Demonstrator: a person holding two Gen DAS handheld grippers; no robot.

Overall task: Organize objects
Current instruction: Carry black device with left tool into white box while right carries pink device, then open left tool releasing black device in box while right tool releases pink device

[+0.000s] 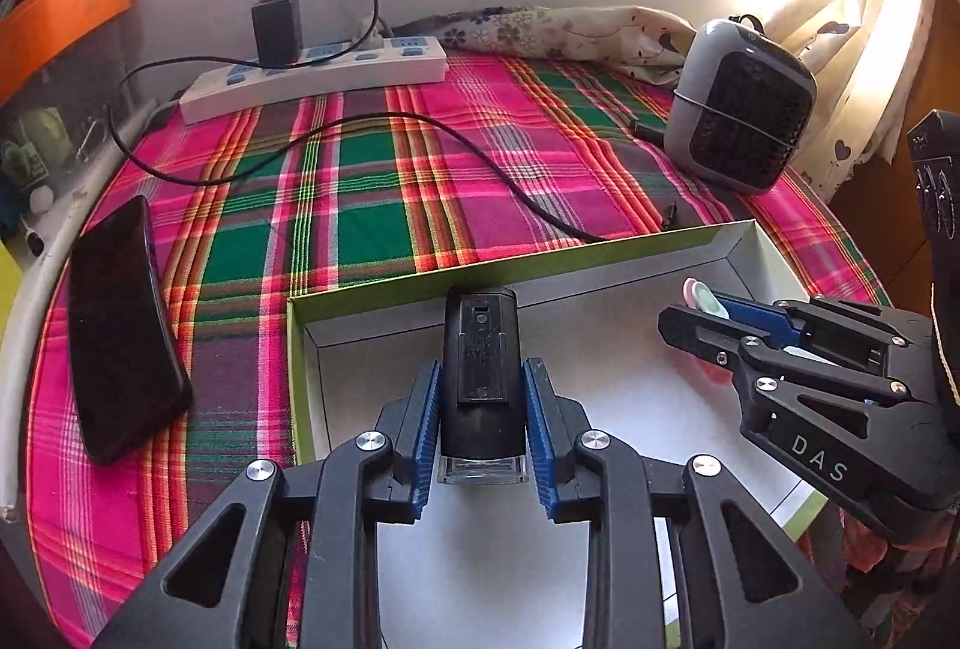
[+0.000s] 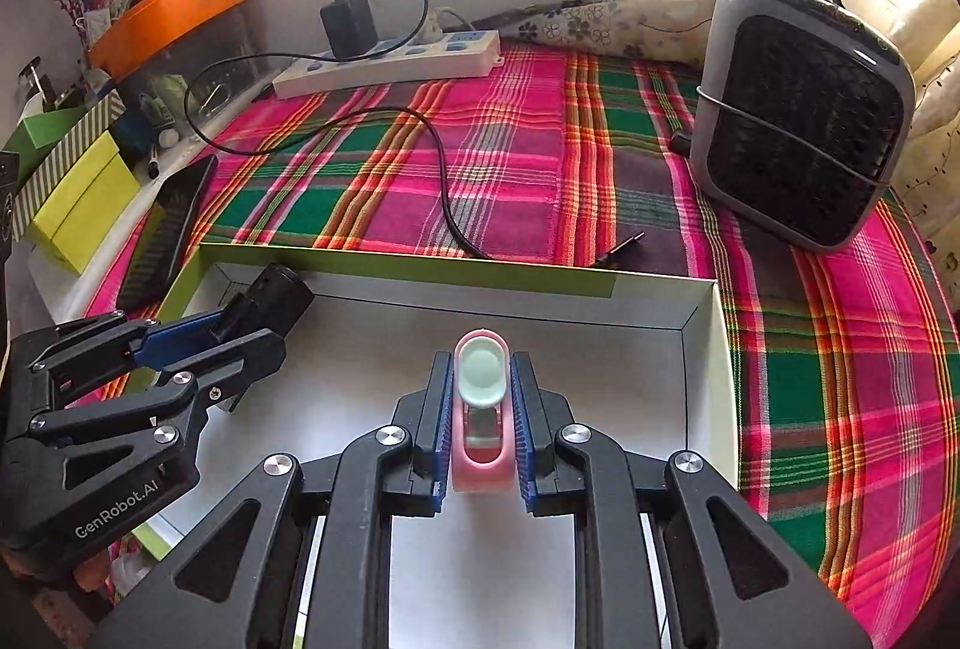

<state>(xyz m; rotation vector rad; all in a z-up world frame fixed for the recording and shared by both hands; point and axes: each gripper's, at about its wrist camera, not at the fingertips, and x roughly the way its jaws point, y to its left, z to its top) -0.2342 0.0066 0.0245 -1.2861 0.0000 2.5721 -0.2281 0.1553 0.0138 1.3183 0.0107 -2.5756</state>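
My left gripper [image 1: 482, 379] is shut on a black cylinder-shaped device [image 1: 480, 349] with a clear end, held over the white inside of an open green-edged box [image 1: 384, 283]. My right gripper [image 2: 480, 379] is shut on a small pink object with a pale round cap [image 2: 482, 370], also over the box [image 2: 420, 271]. In the left wrist view the right gripper [image 1: 696, 316] sits to the right with the pink object [image 1: 705, 299] at its tip. In the right wrist view the left gripper [image 2: 252, 316] holds the black device [image 2: 276, 295] near the box's far left corner.
The box lies on a pink and green plaid cloth [image 1: 420, 181]. A black phone [image 1: 120, 325] lies left of the box. A white power strip [image 1: 312, 72] with a black charger and cable is at the back. A grey fan heater [image 2: 804, 108] stands at the right.
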